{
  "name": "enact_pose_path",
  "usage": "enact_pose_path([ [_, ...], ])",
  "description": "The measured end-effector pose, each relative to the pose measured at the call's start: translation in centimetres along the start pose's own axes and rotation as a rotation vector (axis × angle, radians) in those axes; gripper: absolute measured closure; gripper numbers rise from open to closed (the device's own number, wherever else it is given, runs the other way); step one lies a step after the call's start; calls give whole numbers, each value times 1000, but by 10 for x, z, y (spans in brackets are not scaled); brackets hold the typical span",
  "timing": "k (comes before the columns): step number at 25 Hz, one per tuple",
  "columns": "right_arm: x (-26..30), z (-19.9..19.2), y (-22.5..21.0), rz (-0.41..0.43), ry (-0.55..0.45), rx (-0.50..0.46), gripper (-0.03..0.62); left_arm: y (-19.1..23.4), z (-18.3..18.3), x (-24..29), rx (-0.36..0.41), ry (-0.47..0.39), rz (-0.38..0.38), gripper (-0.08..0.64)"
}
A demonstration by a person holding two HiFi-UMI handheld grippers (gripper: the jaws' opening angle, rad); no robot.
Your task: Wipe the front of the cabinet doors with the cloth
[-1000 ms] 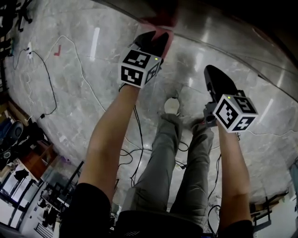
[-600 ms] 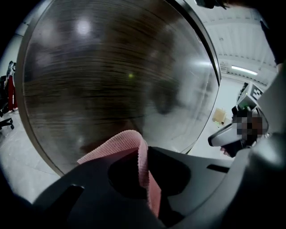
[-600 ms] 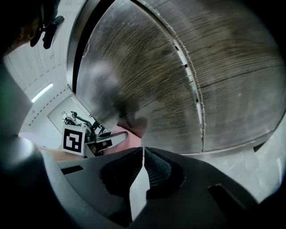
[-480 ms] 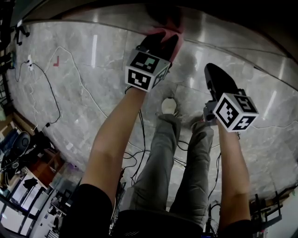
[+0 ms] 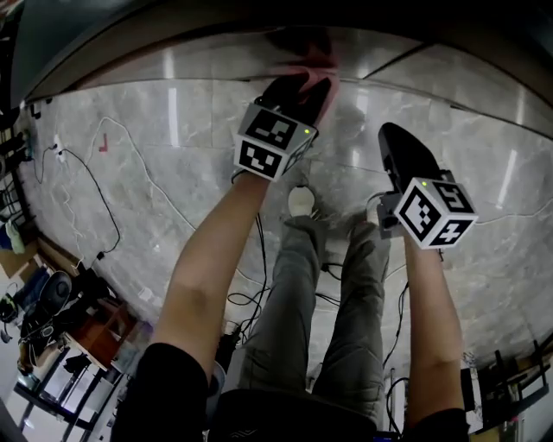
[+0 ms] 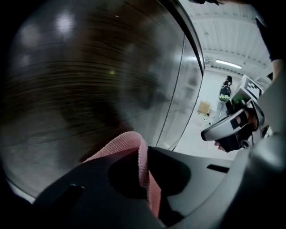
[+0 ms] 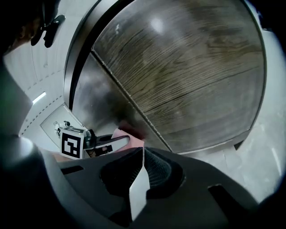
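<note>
A pink cloth (image 5: 308, 62) is clamped in my left gripper (image 5: 301, 86) and pressed against the foot of the dark wood-grain cabinet door (image 5: 216, 26). In the left gripper view the cloth (image 6: 142, 165) folds up between the shut jaws of that gripper (image 6: 143, 154), with the door (image 6: 80, 80) close in front. My right gripper (image 5: 394, 140) hangs to the right, away from the door, jaws shut with nothing in them. The right gripper view shows this gripper (image 7: 143, 150), the door (image 7: 178, 67), the cloth (image 7: 121, 133) and the left gripper's marker cube (image 7: 71, 145).
Grey marble floor (image 5: 147, 147) with thin cables (image 5: 95, 181) spreads below the cabinet. The person's legs (image 5: 302, 285) and a shoe (image 5: 300, 200) stand under the grippers. Boxes and gear (image 5: 52, 311) crowd the lower left. A glossy side panel (image 6: 181, 89) joins the door.
The left gripper has slid a little to the right along the door's foot with the cloth. More of the cabinet has come into the head view. The right gripper has barely moved.
</note>
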State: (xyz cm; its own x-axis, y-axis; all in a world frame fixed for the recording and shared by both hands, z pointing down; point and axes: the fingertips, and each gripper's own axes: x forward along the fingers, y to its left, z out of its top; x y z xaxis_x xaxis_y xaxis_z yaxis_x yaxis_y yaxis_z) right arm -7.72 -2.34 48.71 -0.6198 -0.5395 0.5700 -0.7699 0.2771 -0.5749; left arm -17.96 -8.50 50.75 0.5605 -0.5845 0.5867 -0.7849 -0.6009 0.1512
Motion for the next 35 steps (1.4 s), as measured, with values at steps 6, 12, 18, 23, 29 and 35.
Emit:
enact_pose_path([
  [6, -22, 2, -29, -33, -34, 35, 554, -29, 0, 25, 28, 35, -40, 551],
  [12, -47, 6, -58, -66, -63, 71, 554, -53, 8, 45, 36, 45, -58, 551],
  [18, -71, 8, -79, -82, -93, 104, 554, -82, 16, 55, 49, 46, -85, 551],
  [23, -87, 10, -91, -105, -112, 133, 554, -104, 15, 45, 40, 50, -102, 552],
  [29, -117, 22, -97, -119, -134, 153, 554, -131, 27, 20, -33, 33, -75, 551],
  [35, -155, 55, -100, -119, -188, 161, 554, -157, 72, 6, -75, -14, -51, 551],
])
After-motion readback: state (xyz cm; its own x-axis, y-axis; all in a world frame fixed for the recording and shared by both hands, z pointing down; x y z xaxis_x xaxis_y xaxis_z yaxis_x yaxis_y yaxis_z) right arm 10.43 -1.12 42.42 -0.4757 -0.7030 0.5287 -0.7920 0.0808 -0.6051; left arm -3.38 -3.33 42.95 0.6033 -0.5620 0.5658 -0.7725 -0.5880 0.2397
